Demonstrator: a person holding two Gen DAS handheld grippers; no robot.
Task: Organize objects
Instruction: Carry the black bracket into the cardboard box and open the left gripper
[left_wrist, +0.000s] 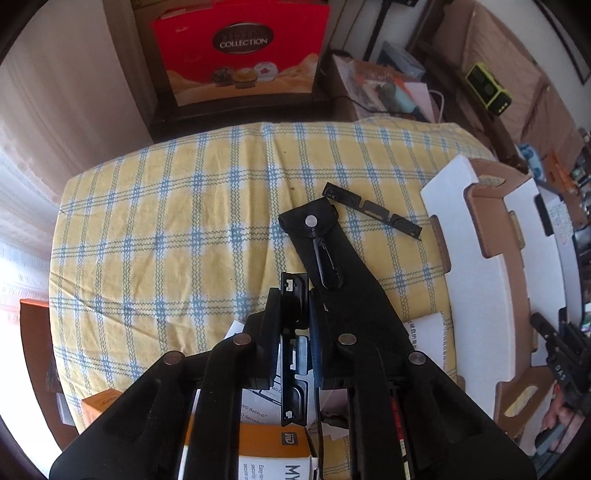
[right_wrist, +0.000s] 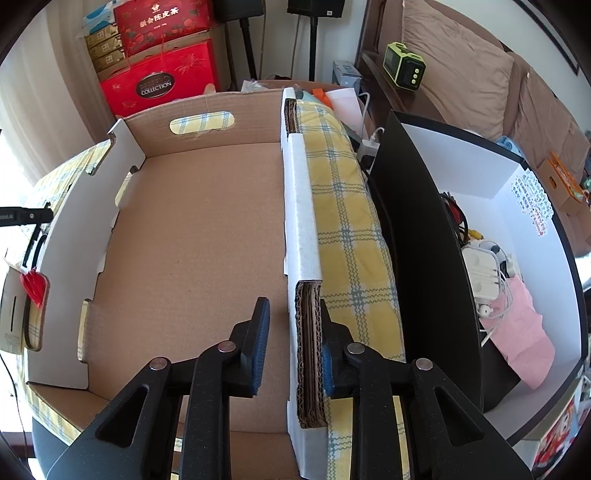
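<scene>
On the left side of the scene, the left claw (left_wrist: 293, 295) is pointing steeply down over a tabletop (left_wrist: 147, 229) covered in yellow and blue checked cloth, and it is clenching a long black plastic bracket (left_wrist: 294, 350) upright between its fingers. Beneath that claw, at the near edge, an orange and white hard-drive box (left_wrist: 273, 450) and a printed leaflet (left_wrist: 266, 402) are lying. Just to the right of the fingers a black leather sheath (left_wrist: 332, 258) with a snap button is lying flat, its far end nearly touching a second black plastic bracket (left_wrist: 369, 208) that is lying on the cloth. A red chocolate gift bag (left_wrist: 240, 51) is standing far behind the tabletop.

Further right, an open cardboard tray (right_wrist: 207, 229) with white walls is sitting on the same cloth, and its floor is bare. The right claw (right_wrist: 291, 321) is straddling the tray's right wall (right_wrist: 301, 229), its right pad pressing the wall's outer face while the left pad is standing slightly off the inner face. To the far right, a black box with a white interior (right_wrist: 424, 229) is holding white cables and chargers (right_wrist: 487, 273) and pink paper (right_wrist: 517, 332).
</scene>
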